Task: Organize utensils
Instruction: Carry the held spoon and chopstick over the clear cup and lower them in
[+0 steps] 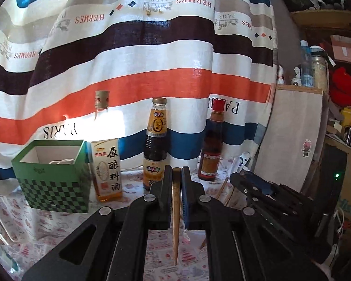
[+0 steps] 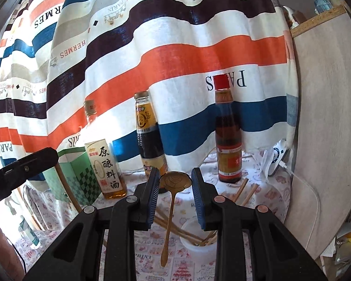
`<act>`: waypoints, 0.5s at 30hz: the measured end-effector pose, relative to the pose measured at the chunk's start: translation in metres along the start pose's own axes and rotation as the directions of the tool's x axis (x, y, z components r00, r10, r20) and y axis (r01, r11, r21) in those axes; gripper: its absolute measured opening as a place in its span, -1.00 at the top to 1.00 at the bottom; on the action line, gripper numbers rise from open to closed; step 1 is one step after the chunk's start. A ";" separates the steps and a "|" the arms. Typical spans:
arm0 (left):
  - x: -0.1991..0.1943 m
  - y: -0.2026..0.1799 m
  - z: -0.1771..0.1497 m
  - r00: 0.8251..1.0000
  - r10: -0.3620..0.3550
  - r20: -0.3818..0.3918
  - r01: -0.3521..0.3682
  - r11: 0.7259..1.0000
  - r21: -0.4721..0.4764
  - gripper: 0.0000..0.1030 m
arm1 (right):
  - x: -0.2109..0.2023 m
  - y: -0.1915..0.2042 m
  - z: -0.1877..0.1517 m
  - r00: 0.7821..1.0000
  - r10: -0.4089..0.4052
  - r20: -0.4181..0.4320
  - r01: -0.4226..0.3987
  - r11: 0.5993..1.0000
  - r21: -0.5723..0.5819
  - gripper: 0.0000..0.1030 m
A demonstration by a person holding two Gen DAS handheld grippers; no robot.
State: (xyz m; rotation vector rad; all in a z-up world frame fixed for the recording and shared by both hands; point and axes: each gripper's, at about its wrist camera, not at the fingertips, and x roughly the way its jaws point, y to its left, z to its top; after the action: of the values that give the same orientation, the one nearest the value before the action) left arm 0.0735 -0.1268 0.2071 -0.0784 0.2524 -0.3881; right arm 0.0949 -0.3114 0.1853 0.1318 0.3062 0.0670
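1. Left gripper [image 1: 176,175]: fingers [image 1: 166,187] clamped tight on a wooden chopstick [image 1: 176,210], tip hanging toward the desk [image 1: 46,229], right of the green box [image 1: 53,175].
2. Right gripper [image 2: 175,178]: fingers [image 2: 152,187] narrowed around a brass spoon [image 2: 174,182] by its bowl, handle dangling, likely gripped at the rim.
3. Both light, stiff, slim; spoon metal probably slippery, prone to swing.
4. Farther right of the box, a white cup [image 2: 194,234] holding more chopsticks.

Both wrist views low, nearly level, facing the striped curtain [image 1: 138,70]. Close behind three bottles; shared: cooking-wine bottle [image 1: 106,164] [image 2: 105,166].
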 end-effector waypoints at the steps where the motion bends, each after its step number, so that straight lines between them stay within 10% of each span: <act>1: 0.004 -0.001 0.002 1.000 -0.010 0.017 0.010 1.000 -0.012 0.88 | 0.003 -0.004 0.003 1.000 -0.019 0.009 0.019 1.000 0.015 0.43; 15: 0.053 -0.011 0.012 0.981 -0.098 0.169 0.105 0.994 -0.038 0.88 | 0.053 -0.052 -0.003 0.997 -0.077 0.000 0.076 0.990 0.115 0.43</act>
State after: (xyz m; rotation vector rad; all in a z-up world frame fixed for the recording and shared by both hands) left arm 0.1200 -0.1574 0.2080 -0.1692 0.0923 -0.4747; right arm 0.1470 -0.3576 0.1597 0.2342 0.3100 -0.0270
